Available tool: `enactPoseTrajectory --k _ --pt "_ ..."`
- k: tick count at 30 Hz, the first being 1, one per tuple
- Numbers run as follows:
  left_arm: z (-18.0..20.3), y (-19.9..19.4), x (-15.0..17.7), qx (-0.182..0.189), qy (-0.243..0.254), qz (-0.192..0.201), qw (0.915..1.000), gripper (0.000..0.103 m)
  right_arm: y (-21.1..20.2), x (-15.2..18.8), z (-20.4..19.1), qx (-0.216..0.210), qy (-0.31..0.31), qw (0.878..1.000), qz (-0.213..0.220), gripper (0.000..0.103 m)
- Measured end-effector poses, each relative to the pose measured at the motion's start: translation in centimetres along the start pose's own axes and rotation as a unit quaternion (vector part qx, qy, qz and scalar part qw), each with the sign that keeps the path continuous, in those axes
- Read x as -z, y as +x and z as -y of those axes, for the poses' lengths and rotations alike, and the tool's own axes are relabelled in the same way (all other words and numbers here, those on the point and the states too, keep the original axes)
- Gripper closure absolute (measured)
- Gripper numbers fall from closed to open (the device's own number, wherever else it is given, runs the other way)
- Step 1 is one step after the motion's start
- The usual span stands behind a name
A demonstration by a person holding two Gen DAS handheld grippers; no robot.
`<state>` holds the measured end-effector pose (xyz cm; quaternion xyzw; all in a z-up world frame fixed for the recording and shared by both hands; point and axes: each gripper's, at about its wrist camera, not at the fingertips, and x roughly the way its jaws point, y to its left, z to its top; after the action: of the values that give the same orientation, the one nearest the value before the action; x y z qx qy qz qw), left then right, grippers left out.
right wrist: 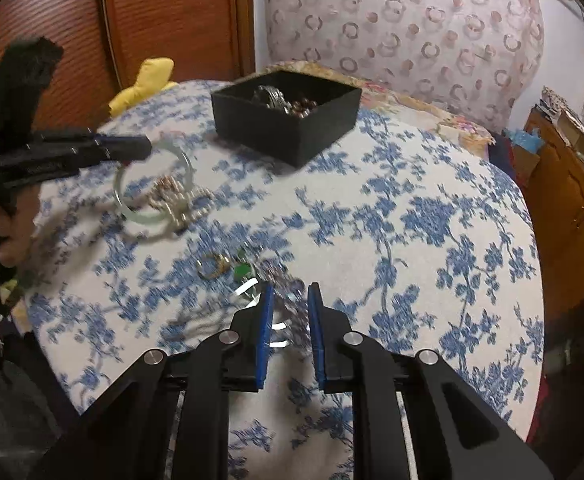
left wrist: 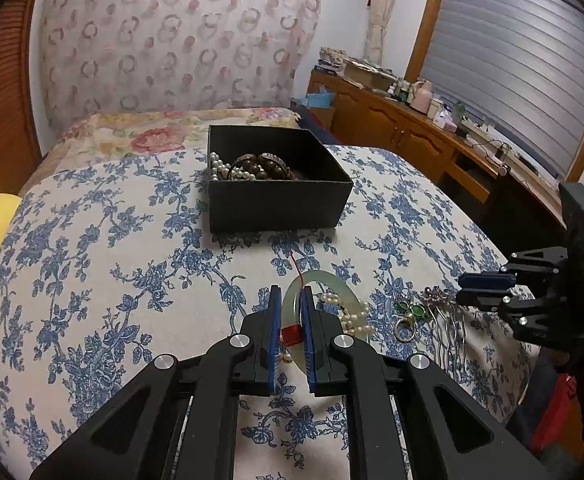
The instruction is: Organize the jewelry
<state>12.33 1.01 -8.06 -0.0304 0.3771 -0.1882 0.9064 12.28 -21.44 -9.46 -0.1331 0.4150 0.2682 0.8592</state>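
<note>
Both low wrist views (shared bedspread (left wrist: 132, 240))

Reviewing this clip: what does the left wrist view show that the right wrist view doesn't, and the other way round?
Only the left wrist view shows the left gripper straddling the jade bangle at its red thread wrap, plus the pearls in the black box.

Only the right wrist view shows the right gripper over the blurred silver hair comb, and the bangle's whole ring.

Both show the box, bangle, pearl strand, gold ring and floral cloth.

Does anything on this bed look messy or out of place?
Yes. A pale green jade bangle lies tangled over a white pearl strand on the blue floral bedspread, outside the black jewelry box; the left tongs straddle its rim.
</note>
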Motion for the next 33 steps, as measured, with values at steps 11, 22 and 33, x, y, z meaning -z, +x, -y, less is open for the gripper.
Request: enactPoseTrajectory --k 11,22,33 --pt "0.0 0.1 0.1 0.003 -0.002 0.001 1.0000 0.094 2.3 -1.2 -0.2 -0.018 0.015 1.000 -0.018 0.084" --pt "0.0 -0.2 0.2 0.004 -0.003 0.001 1.0000 0.094 1.9 -1.3 0.9 -0.041 0.045 0.998 -0.008 0.090" --pt "0.0 -0.2 0.2 0.004 -0.004 0.001 1.0000 0.094 1.7 -1.1 0.5 -0.023 0.019 1.000 -0.008 0.103"
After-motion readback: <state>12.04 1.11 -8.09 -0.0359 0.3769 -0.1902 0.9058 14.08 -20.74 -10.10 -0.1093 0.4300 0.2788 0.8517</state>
